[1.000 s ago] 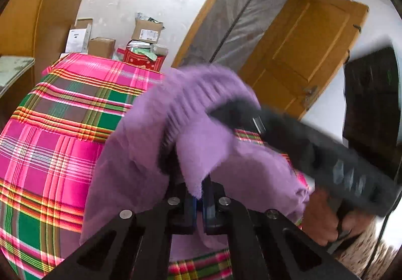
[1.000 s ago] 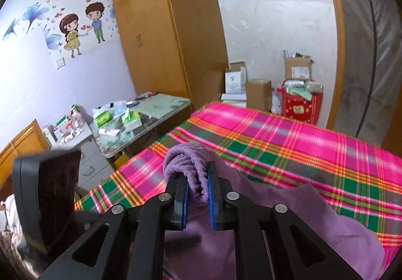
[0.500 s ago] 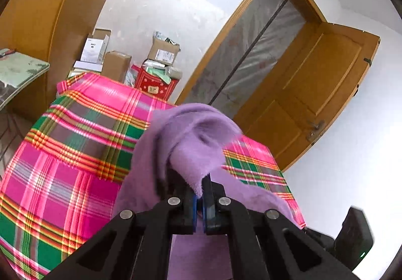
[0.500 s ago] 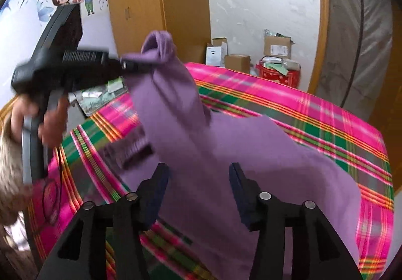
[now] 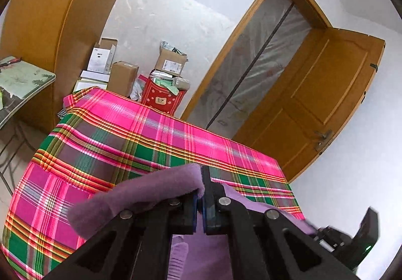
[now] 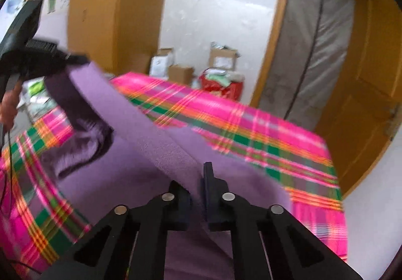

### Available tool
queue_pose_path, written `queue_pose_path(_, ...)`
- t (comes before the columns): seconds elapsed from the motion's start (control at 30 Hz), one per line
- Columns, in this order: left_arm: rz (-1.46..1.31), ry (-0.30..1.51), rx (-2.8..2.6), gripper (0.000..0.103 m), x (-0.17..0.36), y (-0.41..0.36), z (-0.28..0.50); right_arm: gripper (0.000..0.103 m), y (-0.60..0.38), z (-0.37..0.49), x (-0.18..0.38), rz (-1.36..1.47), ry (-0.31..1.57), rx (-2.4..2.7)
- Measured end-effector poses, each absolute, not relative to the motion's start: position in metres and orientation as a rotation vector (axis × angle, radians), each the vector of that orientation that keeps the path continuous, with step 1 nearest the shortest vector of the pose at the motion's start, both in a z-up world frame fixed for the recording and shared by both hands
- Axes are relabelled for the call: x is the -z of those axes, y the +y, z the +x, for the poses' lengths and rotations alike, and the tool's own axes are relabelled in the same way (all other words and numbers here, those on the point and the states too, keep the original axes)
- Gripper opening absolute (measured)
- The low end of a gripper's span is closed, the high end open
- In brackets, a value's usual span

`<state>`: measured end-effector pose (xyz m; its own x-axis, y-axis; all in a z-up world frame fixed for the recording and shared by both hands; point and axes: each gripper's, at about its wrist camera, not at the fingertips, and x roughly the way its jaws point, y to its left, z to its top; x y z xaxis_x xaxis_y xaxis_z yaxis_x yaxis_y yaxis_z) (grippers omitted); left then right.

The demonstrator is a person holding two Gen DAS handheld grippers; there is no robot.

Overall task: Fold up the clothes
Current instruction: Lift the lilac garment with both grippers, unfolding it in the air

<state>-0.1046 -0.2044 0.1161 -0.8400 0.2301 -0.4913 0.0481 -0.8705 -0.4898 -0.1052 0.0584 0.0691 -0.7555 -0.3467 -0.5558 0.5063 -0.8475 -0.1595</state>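
A purple fleece garment (image 6: 130, 174) lies partly on the table under a pink and green plaid cloth (image 5: 105, 144). My left gripper (image 5: 201, 194) is shut on a rolled edge of the garment (image 5: 150, 192) and holds it above the table. In the right wrist view that gripper (image 6: 75, 60) shows at upper left, with a taut band of fabric running down from it. My right gripper (image 6: 198, 192) is shut on the lower end of that band; its left finger is hidden by fabric. The right gripper's body (image 5: 351, 237) shows at lower right in the left wrist view.
Cardboard boxes (image 5: 170, 63) and a red box (image 5: 160, 99) stand against the wall beyond the table's far edge. A wooden door (image 5: 326, 104) stands open on the right. A side table (image 5: 22, 81) sits to the left. A hand (image 6: 8, 106) holds the left gripper.
My right gripper, open half a second ago, has closed on the garment lower down. The left gripper has lowered, and the fabric is now stretched between the two.
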Motion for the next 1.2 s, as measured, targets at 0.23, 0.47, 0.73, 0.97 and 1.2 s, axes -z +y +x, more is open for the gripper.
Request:
queue_pose_path(0.23, -0.748, -0.752, -2.824, 0.002, -0.139, -0.195, -0.082, 0.004, 0.069, -0.082, -0.117, 0.536, 0.384, 2.639)
queue_pose_path(0.47, -0.621, -0.654, -2.882, 0.002, -0.172, -0.184, -0.062, 0.004, 0.072, -0.069, -0.158, 0.394, 0.384, 2.673)
queue_pose_path(0.73, -0.837, -0.588, -2.919, 0.002, -0.141, -0.186, -0.125, 0.004, 0.048, -0.141, -0.135, 0.642, 0.326, 2.645)
queue_pose_path(0.97, -0.968, -0.431, -2.943, 0.003, -0.112, -0.184, -0.171, 0.004, 0.017, -0.217, -0.102, 0.847, 0.318, 2.673)
queue_pose_path(1.2, -1.103, -0.397, -2.824, 0.015, -0.085, -0.189, -0.182, 0.004, 0.010, -0.263, -0.070, 1.038, 0.257, 2.713)
